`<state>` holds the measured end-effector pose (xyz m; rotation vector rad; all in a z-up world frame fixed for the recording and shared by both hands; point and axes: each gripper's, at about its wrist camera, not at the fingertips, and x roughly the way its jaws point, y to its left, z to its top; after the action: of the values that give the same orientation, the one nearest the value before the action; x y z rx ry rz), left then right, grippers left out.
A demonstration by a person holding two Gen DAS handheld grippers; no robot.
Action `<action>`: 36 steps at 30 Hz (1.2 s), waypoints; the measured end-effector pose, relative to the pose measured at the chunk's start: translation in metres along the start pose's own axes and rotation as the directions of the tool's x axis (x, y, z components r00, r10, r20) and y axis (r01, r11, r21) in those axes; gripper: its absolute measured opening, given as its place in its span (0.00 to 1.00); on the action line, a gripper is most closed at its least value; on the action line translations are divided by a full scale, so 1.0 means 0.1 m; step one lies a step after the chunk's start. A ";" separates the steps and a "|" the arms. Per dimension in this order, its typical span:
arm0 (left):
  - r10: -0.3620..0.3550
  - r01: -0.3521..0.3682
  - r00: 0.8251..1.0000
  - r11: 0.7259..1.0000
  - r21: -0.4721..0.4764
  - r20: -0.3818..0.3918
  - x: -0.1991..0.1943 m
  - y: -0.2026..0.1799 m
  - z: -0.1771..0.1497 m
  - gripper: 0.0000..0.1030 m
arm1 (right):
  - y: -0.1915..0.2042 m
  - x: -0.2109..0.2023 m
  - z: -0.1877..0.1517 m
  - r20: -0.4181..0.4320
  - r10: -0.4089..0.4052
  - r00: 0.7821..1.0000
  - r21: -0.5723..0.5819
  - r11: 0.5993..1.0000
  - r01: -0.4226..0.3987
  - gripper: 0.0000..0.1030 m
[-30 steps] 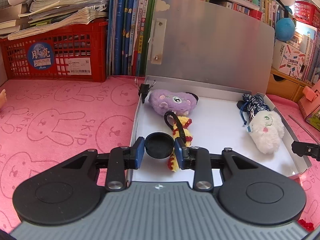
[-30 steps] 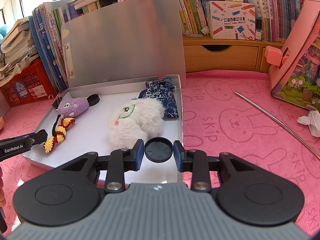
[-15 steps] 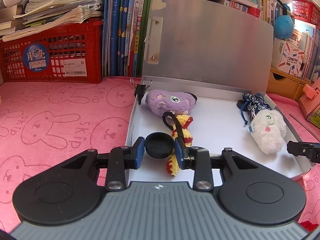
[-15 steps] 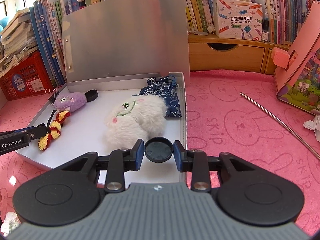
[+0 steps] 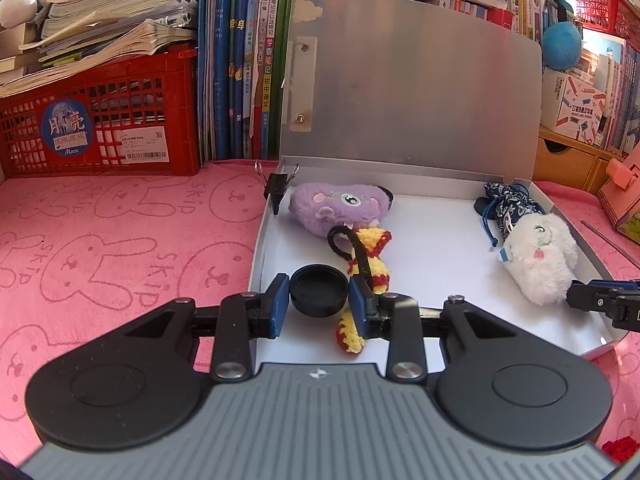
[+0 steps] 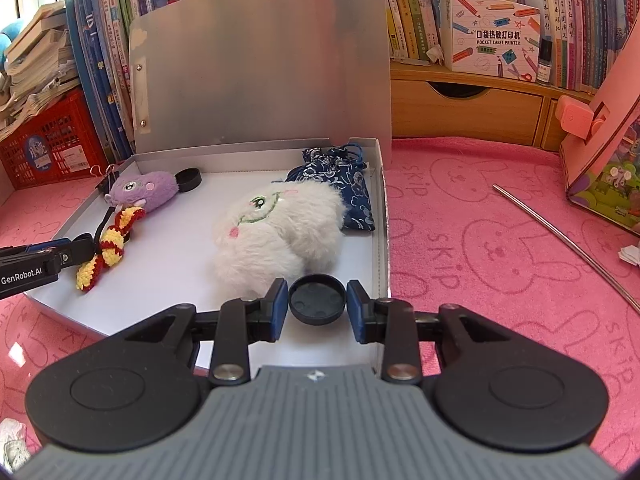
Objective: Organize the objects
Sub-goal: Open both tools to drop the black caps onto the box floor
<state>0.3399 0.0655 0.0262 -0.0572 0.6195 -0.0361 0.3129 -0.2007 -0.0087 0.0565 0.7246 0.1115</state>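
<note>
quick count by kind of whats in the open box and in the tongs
plush toys: 2, purple and white
crochet toy: 1
pouch: 1
black caps: 3, one in left tongs, one in right tongs, one behind the purple plush
binder clip: 1, on the box wall
total: 8
a dark bit by the pouch is unclear, not counted

Crowded bookshelves point(image 6: 420, 12) behind pink bunny-print cloth point(image 6: 500, 240)

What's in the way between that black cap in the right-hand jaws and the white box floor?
Nothing visible. The black cap hangs over bare box floor near the front corner; the white plush lies just beyond it.
</note>
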 end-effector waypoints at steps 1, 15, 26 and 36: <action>0.000 0.000 1.000 1.000 0.000 0.000 0.00 0.00 0.00 0.37 | 0.01 0.00 0.00 0.000 -0.002 1.000 -0.004 1.000 0.002 0.37; 0.011 -0.011 0.999 1.000 0.005 0.032 -0.15 -0.02 0.03 0.38 | 0.02 -0.05 0.00 0.006 0.000 1.000 0.013 1.000 0.000 0.57; -0.034 0.032 0.997 0.999 0.032 0.066 -0.50 -0.12 0.01 0.54 | 0.07 -0.32 -0.07 0.029 0.005 1.000 -0.006 1.000 -0.005 0.68; -0.081 0.076 0.994 0.995 0.072 0.076 -0.91 -0.23 -0.18 0.63 | 0.12 -0.62 -0.20 0.061 0.009 0.998 -0.034 0.999 -0.007 0.78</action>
<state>0.2556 0.0466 0.0656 -0.0163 0.5363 -0.1308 0.2529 -0.1956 0.0181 0.0308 0.6615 0.1294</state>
